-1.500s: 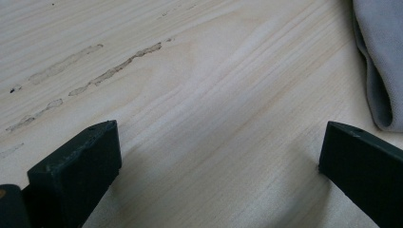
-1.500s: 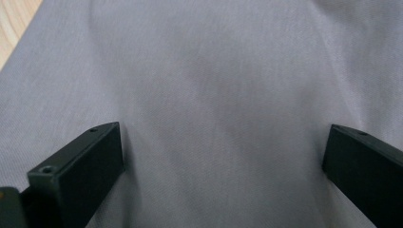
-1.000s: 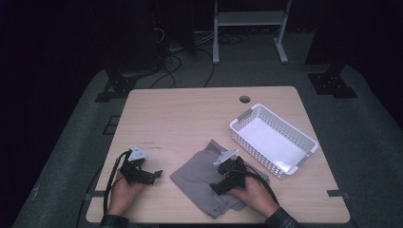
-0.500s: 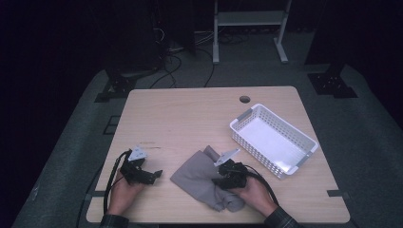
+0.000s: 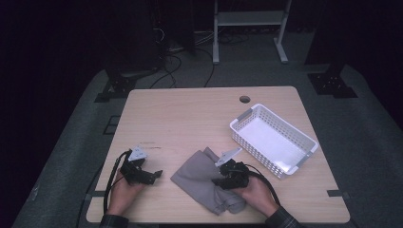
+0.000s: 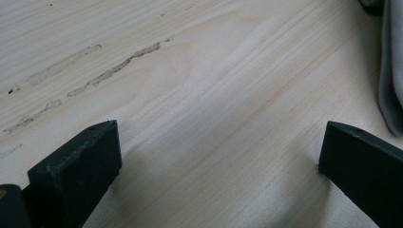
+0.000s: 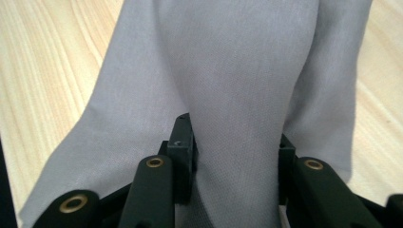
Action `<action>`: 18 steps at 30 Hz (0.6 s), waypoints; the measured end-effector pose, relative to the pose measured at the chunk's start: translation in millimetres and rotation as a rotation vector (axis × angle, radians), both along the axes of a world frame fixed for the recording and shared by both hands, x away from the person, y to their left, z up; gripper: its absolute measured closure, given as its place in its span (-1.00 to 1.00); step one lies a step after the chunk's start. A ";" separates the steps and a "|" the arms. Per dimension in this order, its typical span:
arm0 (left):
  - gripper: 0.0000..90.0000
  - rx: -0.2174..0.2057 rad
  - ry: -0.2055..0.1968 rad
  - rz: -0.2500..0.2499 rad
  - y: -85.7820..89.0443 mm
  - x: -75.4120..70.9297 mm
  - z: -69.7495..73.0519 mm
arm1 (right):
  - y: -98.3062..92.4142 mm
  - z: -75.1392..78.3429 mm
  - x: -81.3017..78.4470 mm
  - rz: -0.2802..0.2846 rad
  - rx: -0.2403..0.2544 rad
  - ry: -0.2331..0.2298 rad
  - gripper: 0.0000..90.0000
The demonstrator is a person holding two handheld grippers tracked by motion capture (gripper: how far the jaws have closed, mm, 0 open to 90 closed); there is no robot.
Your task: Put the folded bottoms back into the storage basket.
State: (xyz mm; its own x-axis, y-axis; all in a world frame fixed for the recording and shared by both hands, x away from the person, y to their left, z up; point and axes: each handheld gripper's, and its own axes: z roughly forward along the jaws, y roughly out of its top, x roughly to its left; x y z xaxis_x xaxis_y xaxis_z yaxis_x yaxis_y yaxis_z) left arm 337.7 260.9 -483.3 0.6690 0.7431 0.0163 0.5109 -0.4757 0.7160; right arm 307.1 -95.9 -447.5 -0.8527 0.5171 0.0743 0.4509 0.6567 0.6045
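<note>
your right claw [image 5: 219,179] is clamped on the grey cloth [image 5: 202,178]: in the right gripper view a raised fold of the fabric [image 7: 237,95] runs up between the two black jaws, and both pads press into it from either side. its jaws have just been closing, with that fold caught between them. in the high view the cloth lies rumpled on the near part of the wooden surface [image 5: 190,118], between your two hands, its near-right end bunched up right beside your right hand [image 5: 254,192]. the far corner of the cloth points toward the white basket [image 5: 304,142], which sits on the right side of the surface, near the cloth but apart from it.

your left claw [image 5: 154,175] rests low over the surface near its front left edge, with its jaws spread wide apart and nothing between them; in the left gripper view you see bare wood grain [image 6: 204,95] between the two jaws, with a few faint scuff marks [image 6: 114,69] farther out. the edge of the cloth [image 6: 392,71] shows at the right border of that view, beyond the right-hand jaw and not touching it. your left hand [image 5: 124,192] grips the tool from the near edge, and its cable [image 5: 113,173] loops out to the left.
</note>
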 end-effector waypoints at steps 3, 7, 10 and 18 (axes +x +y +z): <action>-1.00 0.000 0.000 0.000 0.0 0.0 0.0 | -1.9 4.5 -0.7 0.001 0.006 0.001 0.42; -1.00 -0.001 0.000 0.000 0.0 0.0 0.0 | -6.7 15.7 -1.5 0.003 0.023 -0.010 0.43; -1.00 -0.001 0.000 0.000 0.0 0.0 0.0 | -9.2 20.7 -1.4 0.004 0.026 -0.017 0.43; -1.00 -0.002 0.000 0.001 -0.1 0.0 -0.1 | -19.1 38.4 -0.2 -0.017 0.050 -0.026 0.43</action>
State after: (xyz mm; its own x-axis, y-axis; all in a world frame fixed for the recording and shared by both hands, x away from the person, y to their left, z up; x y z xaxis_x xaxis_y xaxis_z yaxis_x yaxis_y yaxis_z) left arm 337.7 260.9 -483.4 0.6686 0.7435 0.0154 0.5110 -0.4743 0.7169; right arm 306.9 -115.0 -409.1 -0.8456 0.5279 0.0786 0.4458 0.6177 0.6478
